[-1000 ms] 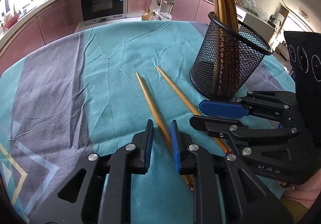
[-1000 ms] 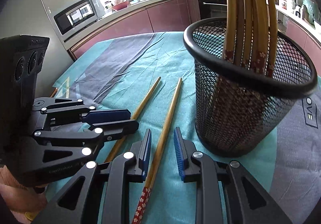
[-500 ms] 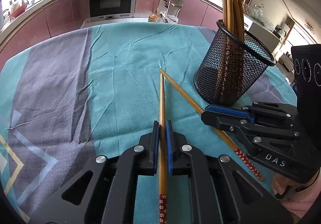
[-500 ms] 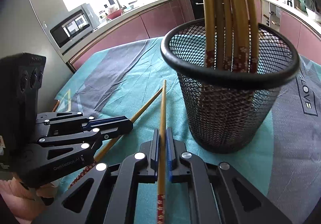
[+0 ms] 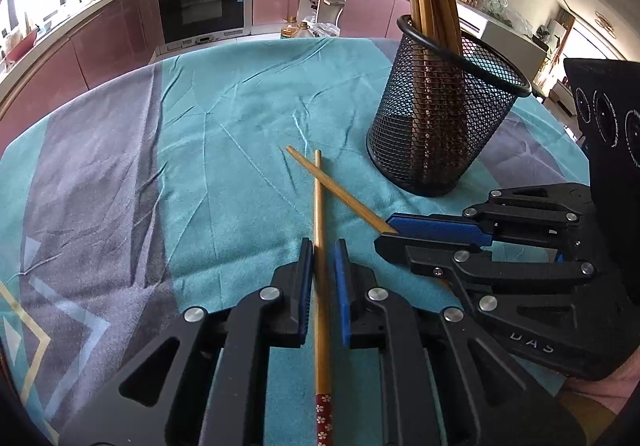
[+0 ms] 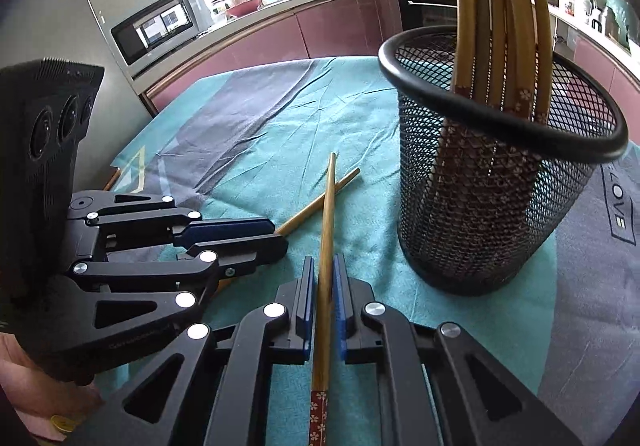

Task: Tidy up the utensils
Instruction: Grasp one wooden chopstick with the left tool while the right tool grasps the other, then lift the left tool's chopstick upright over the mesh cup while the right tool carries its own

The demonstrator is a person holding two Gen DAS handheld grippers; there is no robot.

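My left gripper (image 5: 322,246) is shut on a bamboo chopstick (image 5: 319,198) that runs straight out between its blue pads; its jaws are opening slightly. My right gripper (image 6: 322,262) grips a second chopstick (image 6: 328,206) the same way, its jaws also easing open. In the left wrist view the right gripper (image 5: 384,232) comes in from the right with its chopstick (image 5: 344,198). The two sticks cross near their tips. A black mesh holder (image 6: 492,214) with several chopsticks (image 6: 500,6) stands just right of them, and also shows in the left wrist view as the holder (image 5: 440,126).
A teal and grey tablecloth (image 5: 180,174) covers the round table. The left gripper (image 6: 276,230) sits close at the left of the right wrist view. A kitchen counter with an oven (image 5: 200,2) and a microwave (image 6: 160,26) runs behind the table.
A second ago both grippers stood open around chopsticks lying side by side on the cloth. Both then shut on them, and the two sticks now cross near their tips.
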